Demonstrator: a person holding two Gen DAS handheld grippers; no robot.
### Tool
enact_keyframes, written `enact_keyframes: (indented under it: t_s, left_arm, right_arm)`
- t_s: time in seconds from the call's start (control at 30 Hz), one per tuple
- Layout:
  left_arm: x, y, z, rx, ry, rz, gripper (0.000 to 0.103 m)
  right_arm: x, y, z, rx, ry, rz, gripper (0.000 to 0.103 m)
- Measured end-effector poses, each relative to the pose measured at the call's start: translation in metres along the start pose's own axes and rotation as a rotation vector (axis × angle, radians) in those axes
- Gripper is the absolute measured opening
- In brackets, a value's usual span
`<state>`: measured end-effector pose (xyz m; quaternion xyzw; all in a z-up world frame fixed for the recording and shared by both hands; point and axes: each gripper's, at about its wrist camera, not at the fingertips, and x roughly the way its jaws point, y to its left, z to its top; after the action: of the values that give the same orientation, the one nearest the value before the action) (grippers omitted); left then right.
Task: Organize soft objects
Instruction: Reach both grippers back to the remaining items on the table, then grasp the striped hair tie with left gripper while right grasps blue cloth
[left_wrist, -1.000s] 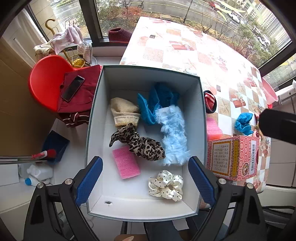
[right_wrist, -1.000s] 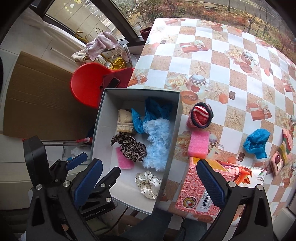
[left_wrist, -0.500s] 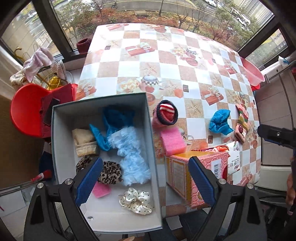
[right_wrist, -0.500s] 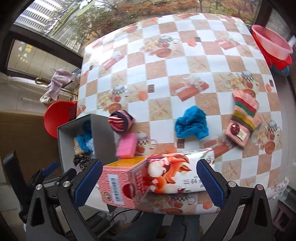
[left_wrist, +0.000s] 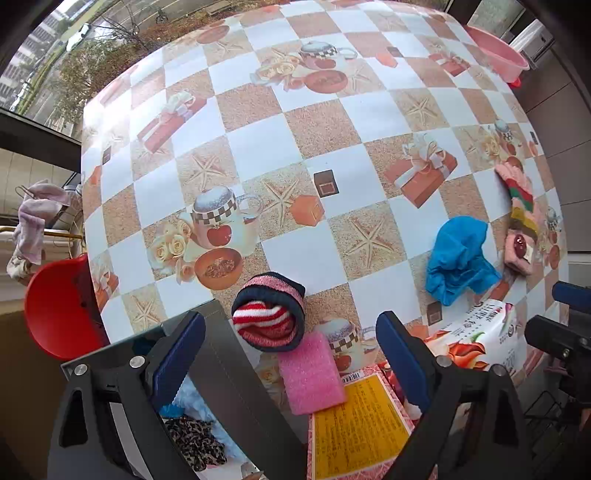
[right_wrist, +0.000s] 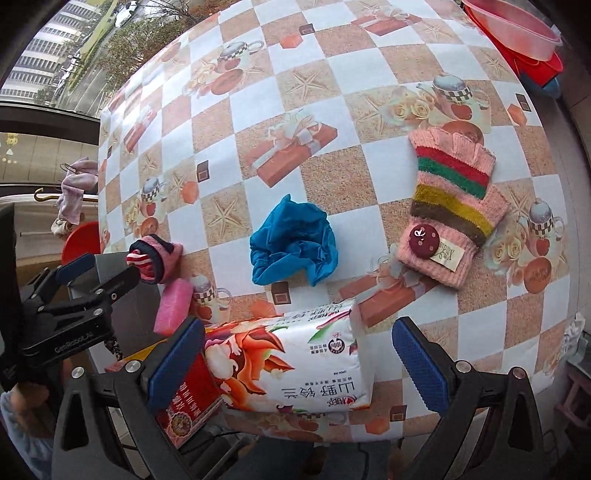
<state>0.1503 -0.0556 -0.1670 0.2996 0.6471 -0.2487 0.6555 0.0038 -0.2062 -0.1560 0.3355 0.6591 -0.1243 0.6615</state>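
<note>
**Both grippers hanging open over the soft items**

A rolled striped sock (left_wrist: 268, 320) is lying on the table (left_wrist: 314, 125) beside the grey box (left_wrist: 225, 373), touching a pink sponge (left_wrist: 312, 373). The left gripper (left_wrist: 290, 363) is hovering above them, tilted down, jaws spread wide and holding nothing. A blue cloth (right_wrist: 293, 245) and a striped knit glove (right_wrist: 448, 212) are lying farther right. The right gripper (right_wrist: 297, 363) is hanging wide open and empty over a tissue pack (right_wrist: 295, 363).

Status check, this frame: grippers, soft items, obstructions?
Left gripper and right gripper open, empty. Rolled striped sock, blue cloth, knitted glove loose on table. Tissue pack under right jaws.
</note>
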Motion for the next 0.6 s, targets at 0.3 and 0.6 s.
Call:
enact_keyframes:
  t_s: [0.3,0.6]
  left_arm:
    - [0.055,-0.004,0.020,0.046,0.153,0.048,0.095]
    - [0.084,-0.012,0.018,0.086,0.253,0.080,0.095]
  right_arm:
    - [0.037,0.003,0.029,-0.062,0.057,-0.008,0.102]
    - [0.075,0.006,0.053,-0.077,0.085,-0.046,0.102]
